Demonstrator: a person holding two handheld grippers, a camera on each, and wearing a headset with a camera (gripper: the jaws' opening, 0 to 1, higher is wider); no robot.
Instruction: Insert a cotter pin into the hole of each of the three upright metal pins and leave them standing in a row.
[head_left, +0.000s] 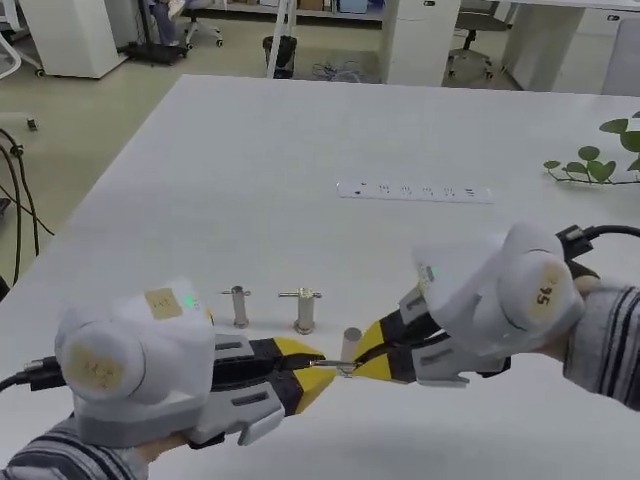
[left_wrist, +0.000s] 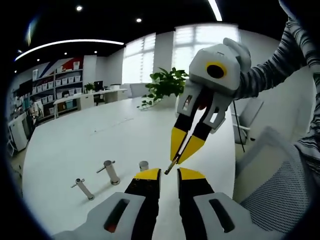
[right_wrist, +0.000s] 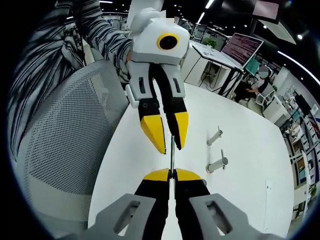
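Pinching one end of a cotter pin (right_wrist: 171, 152) between closed jaws, the right gripper (right_wrist: 171, 175) holds it roughly level, just on the person's side of the bare pin (head_left: 351, 339). Gripping it at the end leaves most of the thin shaft free, which I judge is meant to give the other side room to reach it. The left gripper (left_wrist: 170, 174) faces it tip to tip, jaws a narrow gap apart, and the cotter pin's free end lies at that gap. I cannot tell whether a jaw touches it. This reads as a handover or re-grip, to line the cotter pin up before it goes into the hole.

The bare pin stands upright on the bench (head_left: 300, 180), just behind both sets of tips. Its hole is too small to make out. To its left, in the same row, stand the middle pin (head_left: 304, 310) and beyond that the end pin (head_left: 239, 305), each with a cotter pin crosswise near the top. Two of three look done. Working this close to the bare pin, a careless swing could tip it.
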